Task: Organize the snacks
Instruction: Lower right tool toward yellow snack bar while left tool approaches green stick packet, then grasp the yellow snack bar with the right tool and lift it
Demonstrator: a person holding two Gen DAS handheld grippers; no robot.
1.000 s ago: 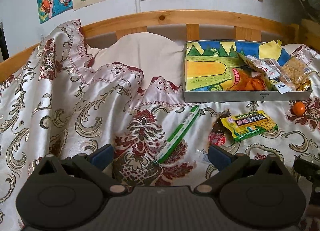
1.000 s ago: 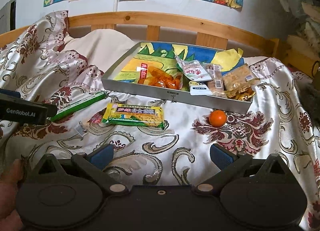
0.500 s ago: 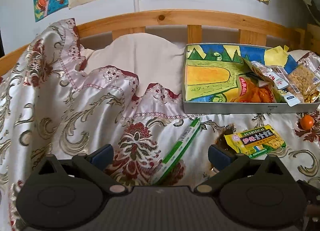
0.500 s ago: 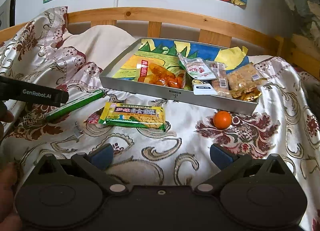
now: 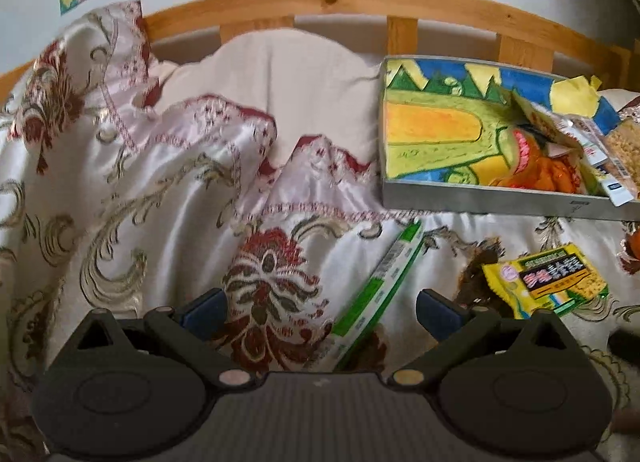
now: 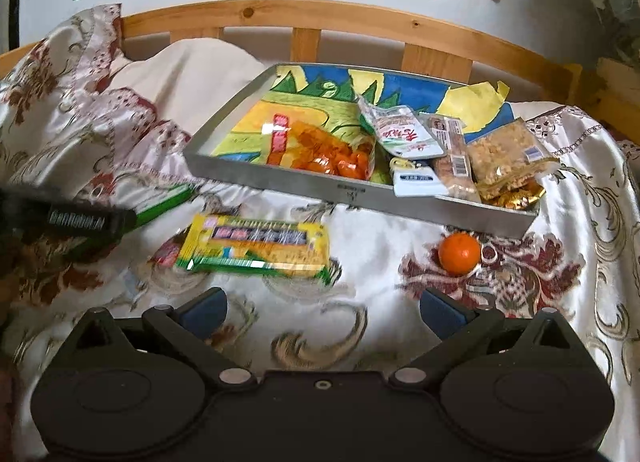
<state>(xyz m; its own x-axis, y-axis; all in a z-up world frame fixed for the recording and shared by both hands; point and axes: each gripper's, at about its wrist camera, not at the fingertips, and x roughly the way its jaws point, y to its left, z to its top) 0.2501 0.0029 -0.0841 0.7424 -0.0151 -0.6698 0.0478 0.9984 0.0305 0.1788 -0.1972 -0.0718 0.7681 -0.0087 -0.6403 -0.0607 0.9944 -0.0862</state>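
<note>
Both tongs are held wide open and empty above the bedspread [image 6: 400,229]. The left tongs [image 5: 320,312] are spread around the near end of a green stick pack [image 5: 380,286]. Ahead of the right tongs [image 6: 322,310], a yellow snack pack [image 6: 256,248] and an orange [image 6: 459,254] are seen lying just before the tray [image 6: 320,189], in which several snacks are piled.

Tray's [image 6: 360,197] left half lies bare (snacks [image 6: 452,149] crowd its right).

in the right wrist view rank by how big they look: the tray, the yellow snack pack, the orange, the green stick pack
1. tray
2. yellow snack pack
3. green stick pack, partly hidden by the left tongs, so its rank is unsure
4. orange
</note>
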